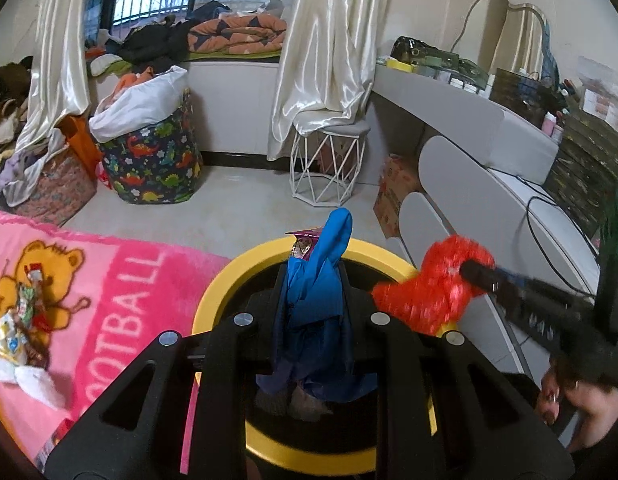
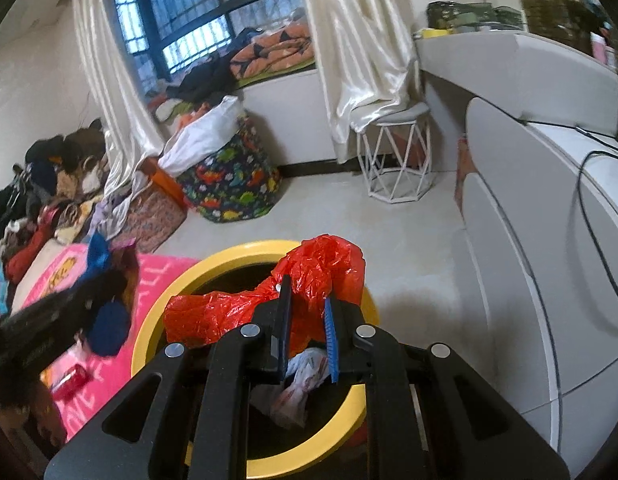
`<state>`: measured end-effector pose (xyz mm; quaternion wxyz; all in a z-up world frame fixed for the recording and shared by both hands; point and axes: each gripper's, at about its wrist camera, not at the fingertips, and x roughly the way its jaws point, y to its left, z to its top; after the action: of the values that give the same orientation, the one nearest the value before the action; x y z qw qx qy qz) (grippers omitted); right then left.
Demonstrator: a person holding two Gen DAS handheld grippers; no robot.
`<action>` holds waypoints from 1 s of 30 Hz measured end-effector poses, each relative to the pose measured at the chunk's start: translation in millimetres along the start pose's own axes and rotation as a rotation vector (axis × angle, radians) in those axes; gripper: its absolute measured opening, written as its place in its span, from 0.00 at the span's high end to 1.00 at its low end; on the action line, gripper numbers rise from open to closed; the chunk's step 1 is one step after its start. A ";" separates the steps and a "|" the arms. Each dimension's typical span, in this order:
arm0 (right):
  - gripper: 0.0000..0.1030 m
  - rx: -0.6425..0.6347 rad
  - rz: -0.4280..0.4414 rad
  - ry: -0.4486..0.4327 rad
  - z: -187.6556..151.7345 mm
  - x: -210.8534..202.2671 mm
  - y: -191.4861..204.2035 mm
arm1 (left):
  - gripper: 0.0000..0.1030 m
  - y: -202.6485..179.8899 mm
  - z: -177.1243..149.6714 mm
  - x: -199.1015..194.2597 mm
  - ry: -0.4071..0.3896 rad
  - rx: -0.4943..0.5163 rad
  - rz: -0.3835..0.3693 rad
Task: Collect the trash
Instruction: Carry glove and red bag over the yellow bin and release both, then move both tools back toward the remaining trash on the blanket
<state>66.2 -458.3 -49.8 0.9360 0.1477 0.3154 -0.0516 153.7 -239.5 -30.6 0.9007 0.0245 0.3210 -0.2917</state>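
Both your grippers over the yellow-rimmed bin, each carrying trash.

Your left gripper (image 1: 311, 276) has its jaws clenched on a blue rag (image 1: 315, 292), with a purple wrapper (image 1: 305, 242) behind it, above the bin (image 1: 213, 300). Your right gripper (image 2: 307, 320) grips a red plastic bag (image 2: 317, 272) over the bin's rim. More wrappers (image 1: 19, 320) lie on the pink blanket (image 1: 121, 280) beside the bin.

Pink blanket (image 1: 109, 280), dinosaur-print bag (image 1: 153, 164), wire stool (image 1: 327, 164)

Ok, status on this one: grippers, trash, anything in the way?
Left gripper shut on blue bag. Right gripper shut on red bag. Both over yellow-rimmed bin, trash already inside. Nothing blocking.
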 end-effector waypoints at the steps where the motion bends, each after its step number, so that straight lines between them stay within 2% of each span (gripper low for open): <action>1: 0.86 -0.014 0.011 0.015 -1.6 2.6 3.9 | 0.85 0.5 3.1 1.9 -0.003 -0.004 0.002; 7: 0.83 -0.039 0.052 0.063 -3.3 10.0 14.1 | 0.85 6.6 13.4 8.0 -0.008 -0.032 -0.005; 9: 0.74 -0.017 0.047 0.065 -3.0 10.5 11.8 | 0.84 7.4 14.3 9.1 -0.004 -0.035 -0.013; 11: 0.59 0.004 0.043 0.061 -3.1 9.6 7.0 | 0.84 6.8 16.2 12.0 0.003 -0.038 -0.020; 13: 0.48 0.047 0.036 0.043 -2.6 6.6 0.0 | 0.82 6.5 16.1 13.9 0.007 -0.038 -0.024; 16: 0.39 0.082 0.020 0.018 -0.3 3.3 -8.6 | 0.64 3.4 15.6 16.7 0.017 -0.033 -0.035; 17: 0.35 0.092 0.014 0.010 -0.1 2.1 -10.1 | 0.53 2.5 14.9 17.1 0.020 -0.033 -0.038; 18: 0.34 0.103 0.008 0.000 -0.1 0.4 -12.2 | 0.47 2.0 14.3 17.1 0.021 -0.034 -0.039; 19: 0.32 0.114 0.003 -0.009 0.3 -1.1 -13.8 | 0.36 1.7 13.4 16.8 0.019 -0.037 -0.035; 21: 0.27 0.128 -0.006 -0.025 0.8 -3.3 -16.9 | 0.21 1.7 10.3 16.0 0.018 -0.041 -0.032; 23: 0.23 0.140 -0.017 -0.047 2.1 -7.2 -19.9 | 0.12 2.9 7.4 14.4 0.019 -0.044 -0.019; 26: 0.17 0.154 -0.020 -0.062 3.8 -8.6 -21.5 | 0.11 4.7 4.0 9.9 0.015 -0.049 0.004; 30: 0.16 0.145 -0.018 -0.071 5.3 -9.8 -19.0 | 0.11 10.1 -1.1 1.1 0.007 -0.052 0.028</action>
<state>57.8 -478.1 -44.5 0.9330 0.2102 0.2787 -0.0880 159.2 -231.5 -33.5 0.9040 0.0066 0.3310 -0.2705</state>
